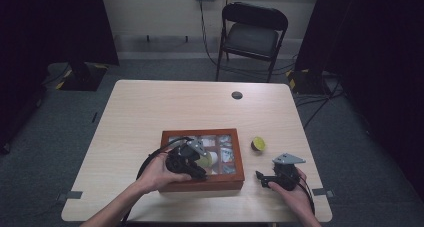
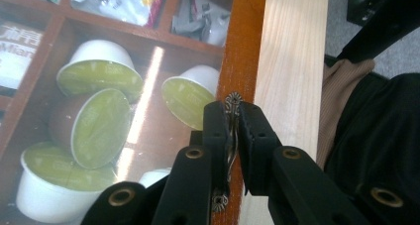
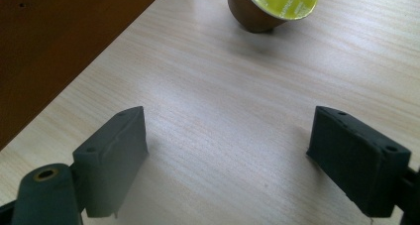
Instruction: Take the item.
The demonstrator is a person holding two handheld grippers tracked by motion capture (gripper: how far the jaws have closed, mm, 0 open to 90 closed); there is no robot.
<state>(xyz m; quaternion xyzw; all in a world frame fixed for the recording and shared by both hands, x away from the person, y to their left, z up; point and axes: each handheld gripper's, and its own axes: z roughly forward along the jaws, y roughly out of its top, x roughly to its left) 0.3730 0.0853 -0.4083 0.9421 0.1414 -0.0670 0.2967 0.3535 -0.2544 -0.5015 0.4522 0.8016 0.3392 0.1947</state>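
A wooden box [image 1: 202, 183] with a glass lid lies at the table's near middle. Through the glass I see several white capsules with green tops [image 2: 99, 76] and packets in the farther compartments. My left gripper [image 1: 201, 174] reaches over the box's near edge. In the left gripper view its jaws [image 2: 233, 118] are shut on the small brass handle [image 2: 232, 102] on the orange-brown lid frame [image 2: 245, 46]. My right gripper [image 1: 261, 178] rests on the table to the right of the box, jaws [image 3: 230, 136] open over bare wood. A brown capsule with a green top [image 1: 258, 144] [image 3: 271, 4] lies on its side beyond it.
The box side [image 3: 54, 36] stands close on the left of the right gripper. A dark round cable port [image 1: 237, 95] sits at the table's far middle. A black folding chair [image 1: 252, 34] stands behind the table. The table's near edge is close under both hands.
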